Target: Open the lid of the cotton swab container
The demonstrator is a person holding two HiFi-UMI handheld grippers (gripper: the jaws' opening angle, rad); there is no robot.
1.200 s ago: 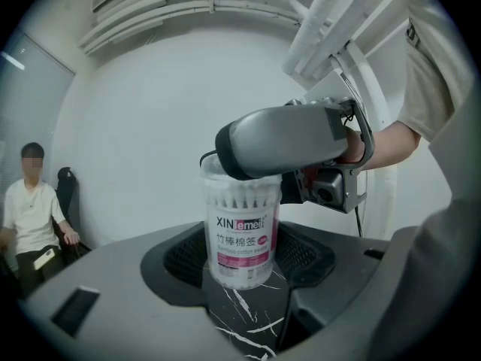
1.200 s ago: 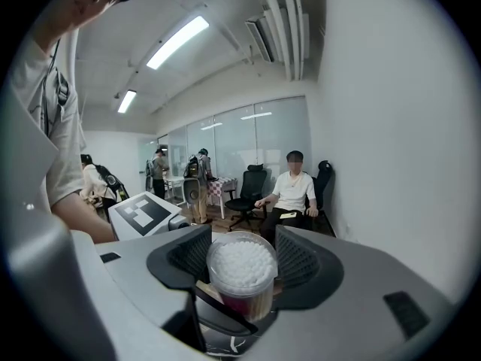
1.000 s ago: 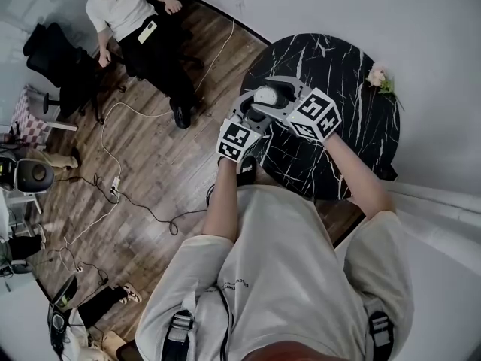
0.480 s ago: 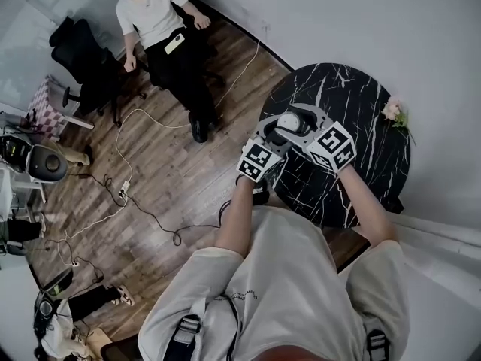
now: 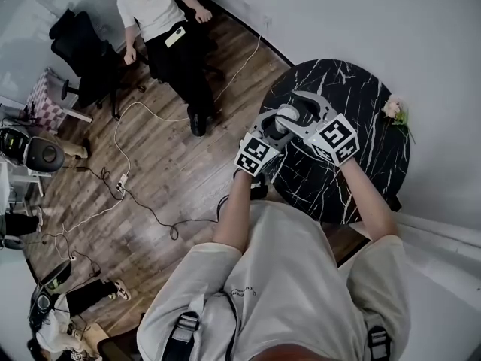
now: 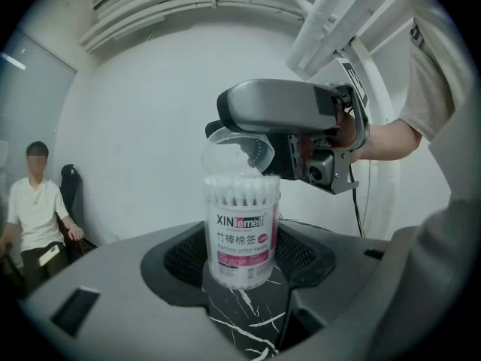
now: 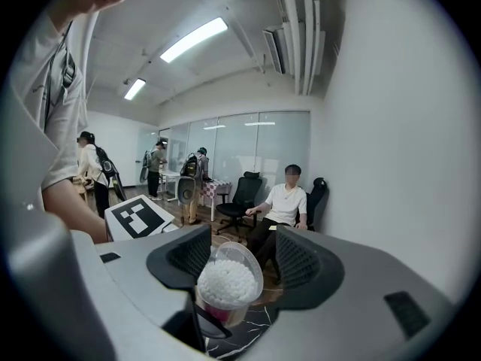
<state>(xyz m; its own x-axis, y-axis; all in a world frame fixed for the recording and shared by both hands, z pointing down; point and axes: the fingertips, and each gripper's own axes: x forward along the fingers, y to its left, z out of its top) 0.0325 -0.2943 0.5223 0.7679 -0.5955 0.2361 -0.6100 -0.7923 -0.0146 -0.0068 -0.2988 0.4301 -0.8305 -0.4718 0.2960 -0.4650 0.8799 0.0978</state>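
Grips swab-filled cotton swab container (image 6: 242,232) upright in left gripper (image 5: 275,123), near marble table's (image 5: 353,104) left edge. Straddles its raised clear lid (image 6: 225,147) with right gripper (image 6: 259,150), angled down from above, jaws apart.

Round black marble-pattern table (image 5: 361,74) set close to plain white walls (image 5: 391,13); brown wood-plank floor (image 5: 150,171) strewn with cables (image 5: 120,183). Black office chair (image 5: 79,51), glass partition (image 7: 240,145), ceiling strip lights (image 7: 194,38), one seated person (image 5: 158,10).
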